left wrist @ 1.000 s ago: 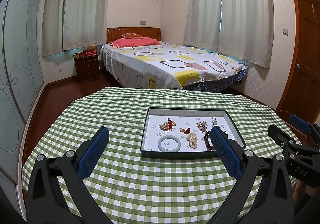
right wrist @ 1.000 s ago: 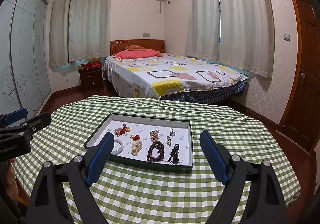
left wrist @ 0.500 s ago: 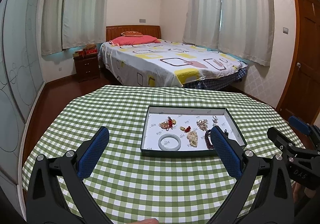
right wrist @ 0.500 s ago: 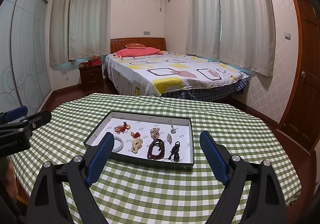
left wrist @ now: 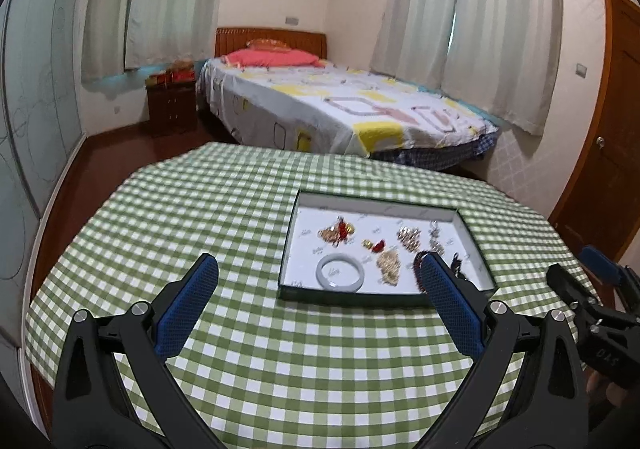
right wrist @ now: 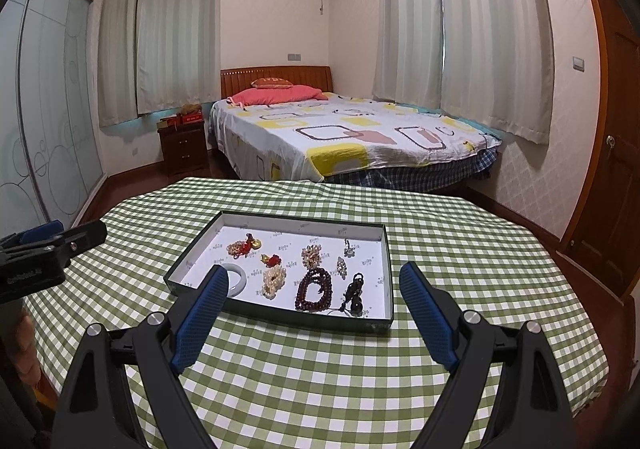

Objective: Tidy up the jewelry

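Table [right wrist: 460, 241] covered edge to edge by a green-and-white checked cloth [right wrist: 320, 377], which hangs over the rim on all visible sides. One thing lies directly on the cloth: a shallow rectangular tray [right wrist: 384, 249] with dark green walls and a white printed floor, flat, long side across the right wrist view. Cloth around the tray is bare on every side. From the left wrist view the tray [left wrist: 289, 249] sits right of the table's middle, with a wide stretch of checked cloth [left wrist: 192, 217] to its left.
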Demonstrator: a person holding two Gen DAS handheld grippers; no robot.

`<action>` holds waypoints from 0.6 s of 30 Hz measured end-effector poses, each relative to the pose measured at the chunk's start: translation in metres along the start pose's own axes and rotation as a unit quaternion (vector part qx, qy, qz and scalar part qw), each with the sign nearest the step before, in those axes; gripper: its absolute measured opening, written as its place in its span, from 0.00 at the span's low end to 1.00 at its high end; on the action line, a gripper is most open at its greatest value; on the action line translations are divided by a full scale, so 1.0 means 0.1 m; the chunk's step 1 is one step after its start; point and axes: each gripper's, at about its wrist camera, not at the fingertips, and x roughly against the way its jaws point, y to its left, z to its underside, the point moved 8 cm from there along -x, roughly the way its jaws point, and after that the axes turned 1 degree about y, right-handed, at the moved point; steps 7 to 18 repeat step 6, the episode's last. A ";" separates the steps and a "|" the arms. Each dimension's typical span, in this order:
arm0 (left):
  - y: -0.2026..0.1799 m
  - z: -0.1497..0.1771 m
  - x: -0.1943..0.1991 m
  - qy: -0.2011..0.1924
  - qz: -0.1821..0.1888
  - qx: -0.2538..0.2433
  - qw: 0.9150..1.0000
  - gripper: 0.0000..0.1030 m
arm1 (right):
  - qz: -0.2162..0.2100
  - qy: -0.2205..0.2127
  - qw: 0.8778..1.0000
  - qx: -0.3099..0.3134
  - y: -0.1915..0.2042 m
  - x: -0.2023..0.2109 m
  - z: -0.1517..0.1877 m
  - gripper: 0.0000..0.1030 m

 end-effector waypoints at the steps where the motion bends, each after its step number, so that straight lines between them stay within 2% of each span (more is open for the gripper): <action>1: 0.02 0.03 -0.06 0.008 0.000 0.002 1.000 0.96 | 0.000 0.003 1.000 -0.001 -0.01 -0.03 0.01 0.82; 6: 0.21 0.20 -0.43 0.053 -0.026 0.009 0.998 0.96 | 0.004 0.017 1.000 -0.008 -0.12 -0.20 0.09 0.82; 18: 0.21 0.20 -0.43 0.053 -0.026 0.009 0.998 0.96 | 0.004 0.017 1.000 -0.008 -0.12 -0.20 0.09 0.82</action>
